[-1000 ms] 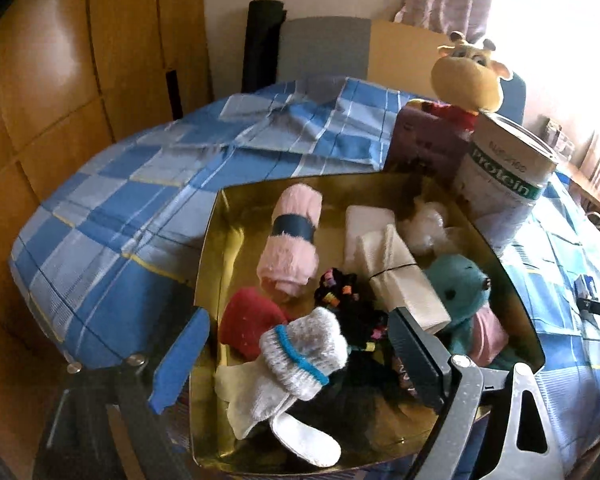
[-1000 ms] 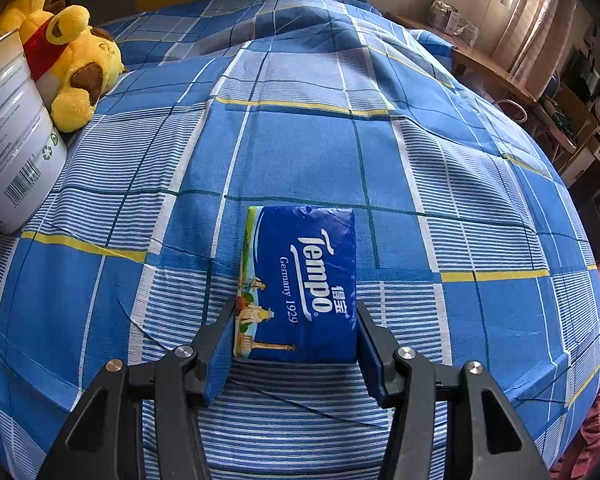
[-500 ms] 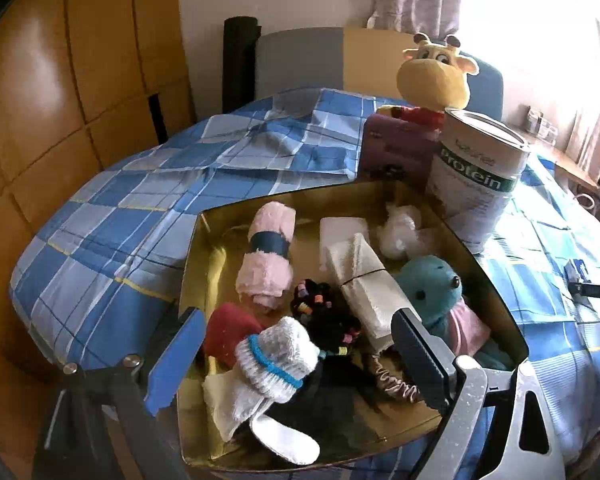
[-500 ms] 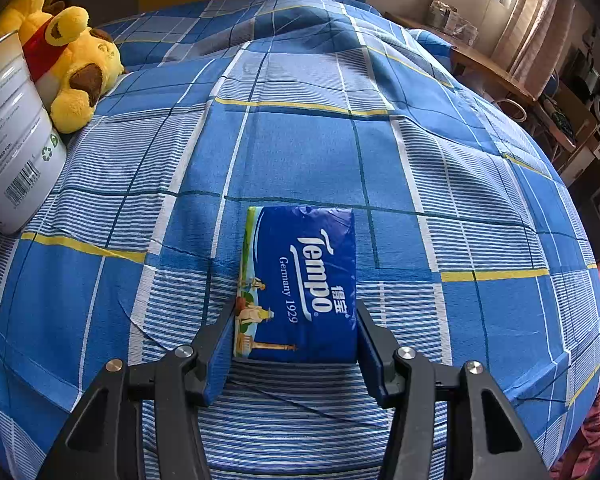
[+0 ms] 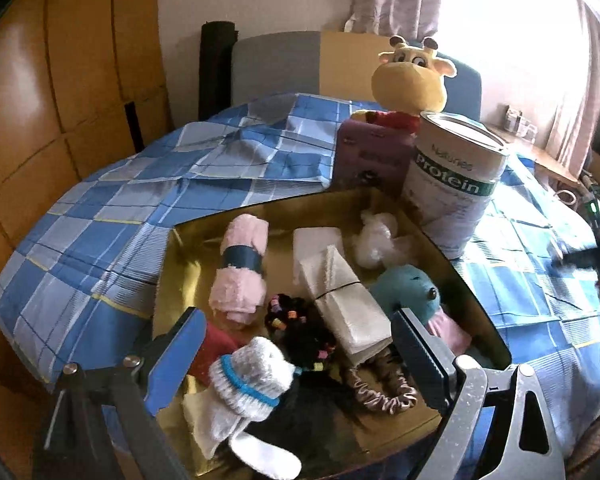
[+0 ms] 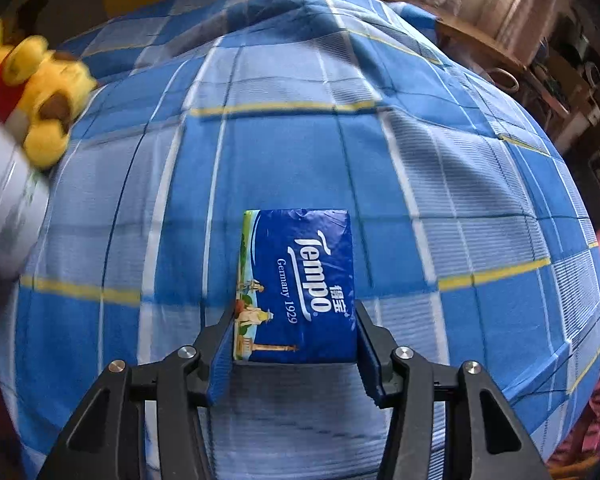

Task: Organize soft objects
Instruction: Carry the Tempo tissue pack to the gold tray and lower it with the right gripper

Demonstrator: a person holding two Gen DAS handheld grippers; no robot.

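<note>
A blue Tempo tissue pack (image 6: 300, 264) is clamped by its near end in my right gripper (image 6: 294, 312), which is shut on it just over the blue checked cloth (image 6: 300, 152). My left gripper (image 5: 298, 316) hangs open over a gold tray (image 5: 168, 276) with nothing between its fingers. In the tray lie a pink rolled towel (image 5: 242, 268), a white sock with a blue band (image 5: 248, 380), a banded white bundle (image 5: 340, 292), a teal plush (image 5: 410, 288), beaded black hair ties (image 5: 300, 320) and a scrunchie (image 5: 380, 396).
A protein can (image 5: 456, 176), a purple box (image 5: 372, 152) and a yellow plush (image 5: 410, 80) stand behind the tray. The can (image 6: 4, 208) and plush (image 6: 40, 96) sit at the left edge of the right wrist view. Wooden panels rise on the left, a chair behind.
My right gripper has moved with the tissue pack still in its jaws; the cloth, can and plush have shifted and blurred behind it. The left view has tilted, showing more of the room.
</note>
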